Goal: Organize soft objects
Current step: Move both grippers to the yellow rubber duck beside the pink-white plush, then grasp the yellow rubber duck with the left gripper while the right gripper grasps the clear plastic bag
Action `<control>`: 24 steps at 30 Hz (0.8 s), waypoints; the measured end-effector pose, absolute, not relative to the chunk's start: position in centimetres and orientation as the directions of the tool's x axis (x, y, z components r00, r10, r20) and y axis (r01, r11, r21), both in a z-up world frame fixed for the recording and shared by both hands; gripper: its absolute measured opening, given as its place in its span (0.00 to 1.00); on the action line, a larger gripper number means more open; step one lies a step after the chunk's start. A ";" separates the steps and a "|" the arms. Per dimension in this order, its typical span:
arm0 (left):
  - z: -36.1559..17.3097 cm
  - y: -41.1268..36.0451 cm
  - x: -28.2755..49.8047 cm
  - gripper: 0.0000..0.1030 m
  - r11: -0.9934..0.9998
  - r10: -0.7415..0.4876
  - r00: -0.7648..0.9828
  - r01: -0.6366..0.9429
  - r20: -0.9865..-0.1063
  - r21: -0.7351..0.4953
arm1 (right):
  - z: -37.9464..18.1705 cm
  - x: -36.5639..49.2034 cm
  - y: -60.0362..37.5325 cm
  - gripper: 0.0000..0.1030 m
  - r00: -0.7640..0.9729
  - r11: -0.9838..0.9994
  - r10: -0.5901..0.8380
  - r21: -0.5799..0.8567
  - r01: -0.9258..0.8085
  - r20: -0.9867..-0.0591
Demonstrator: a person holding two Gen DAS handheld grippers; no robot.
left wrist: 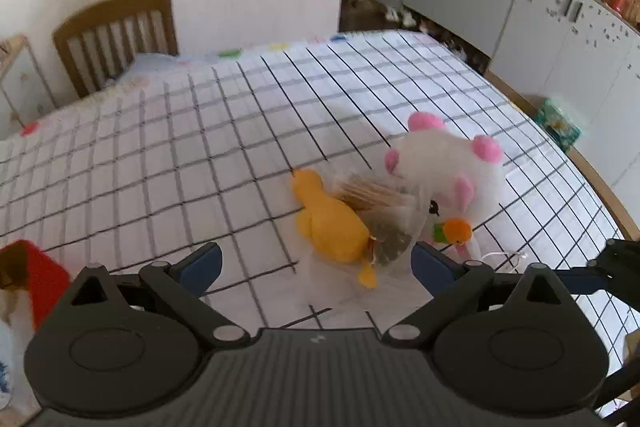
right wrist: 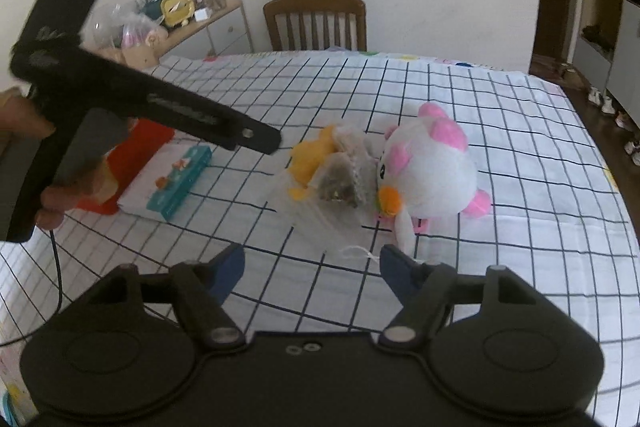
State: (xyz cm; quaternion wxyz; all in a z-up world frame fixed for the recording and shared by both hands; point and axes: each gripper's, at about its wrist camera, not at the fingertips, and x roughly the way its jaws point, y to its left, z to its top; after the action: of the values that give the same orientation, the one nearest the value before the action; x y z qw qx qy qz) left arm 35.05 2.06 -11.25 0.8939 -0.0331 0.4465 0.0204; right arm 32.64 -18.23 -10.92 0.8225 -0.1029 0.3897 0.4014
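Note:
A yellow plush toy (left wrist: 328,223) (right wrist: 312,157) and a white plush with pink ears and an orange beak (left wrist: 444,171) (right wrist: 432,167) lie side by side on the checked tablecloth (left wrist: 200,131) (right wrist: 500,131). A clear mesh drawstring bag (left wrist: 384,215) (right wrist: 344,179) lies crumpled over and between them. My left gripper (left wrist: 316,263) is open and empty, just in front of the yellow plush; its body also shows in the right wrist view (right wrist: 160,107). My right gripper (right wrist: 312,267) is open and empty, close in front of the bag's drawstring (right wrist: 360,253).
A red item (right wrist: 136,155) and a white packet with a teal box (right wrist: 180,179) lie at the table's left. A wooden chair (right wrist: 316,21) stands at the far side. Cabinets (left wrist: 520,7) line the right, and a cluttered side cabinet (right wrist: 192,23) stands far left.

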 end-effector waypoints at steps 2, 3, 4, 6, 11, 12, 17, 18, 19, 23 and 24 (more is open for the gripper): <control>-11.9 2.0 35.8 0.98 0.998 0.018 0.589 -0.063 -0.808 -0.024 | -11.4 33.1 -17.9 0.70 0.370 0.654 0.574 0.136 -0.744 -0.731; -12.1 2.0 36.2 0.98 0.998 0.020 0.586 -0.063 -0.810 -0.021 | -11.6 33.4 -17.7 0.70 0.366 0.652 0.572 0.136 -0.746 -0.734; -12.3 2.1 36.5 0.98 0.998 0.019 0.584 -0.064 -0.811 -0.023 | -11.8 33.6 -17.5 0.70 0.363 0.650 0.571 0.135 -0.748 -0.736; -12.5 2.5 37.1 0.98 0.996 0.015 0.582 -0.077 -0.813 -0.037 | -12.2 34.0 -17.0 0.70 0.355 0.644 0.569 0.133 -0.753 -0.742; -13.5 4.5 39.1 0.98 0.983 -0.021 0.551 -0.139 -0.834 -0.117 | -12.8 34.8 -15.7 0.68 0.351 0.629 0.565 0.115 -0.769 -0.747; -13.7 4.9 39.4 0.98 0.980 -0.029 0.547 -0.151 -0.837 -0.133 | -12.9 34.9 -15.4 0.67 0.351 0.625 0.564 0.109 -0.773 -0.748; -14.9 5.8 41.2 0.98 0.968 -0.038 0.514 -0.193 -0.857 -0.159 | -13.7 35.6 -14.2 0.63 0.343 0.610 0.550 0.085 -0.788 -0.762; -15.1 5.8 41.5 0.98 0.968 -0.035 0.508 -0.197 -0.861 -0.155 | -13.9 35.8 -13.9 0.60 0.341 0.610 0.544 0.082 -0.788 -0.767; -15.4 5.7 41.7 0.98 0.967 -0.038 0.501 -0.199 -0.864 -0.157 | -14.2 36.0 -13.6 0.59 0.340 0.609 0.538 0.077 -0.789 -0.771; -16.1 5.3 42.1 0.97 0.970 -0.045 0.497 -0.185 -0.866 -0.156 | -14.9 36.1 -13.0 0.54 0.348 0.607 0.523 0.054 -0.793 -0.778; -16.2 5.1 42.1 0.96 0.972 -0.044 0.497 -0.180 -0.866 -0.153 | -15.0 36.1 -12.9 0.53 0.353 0.609 0.517 0.044 -0.792 -0.780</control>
State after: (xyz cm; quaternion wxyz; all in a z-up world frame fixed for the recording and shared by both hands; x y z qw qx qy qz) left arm 42.12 5.15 -16.22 0.8579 -0.1122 0.4998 0.0396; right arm 36.10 -12.93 -15.02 0.8042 -0.1734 0.3971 0.4069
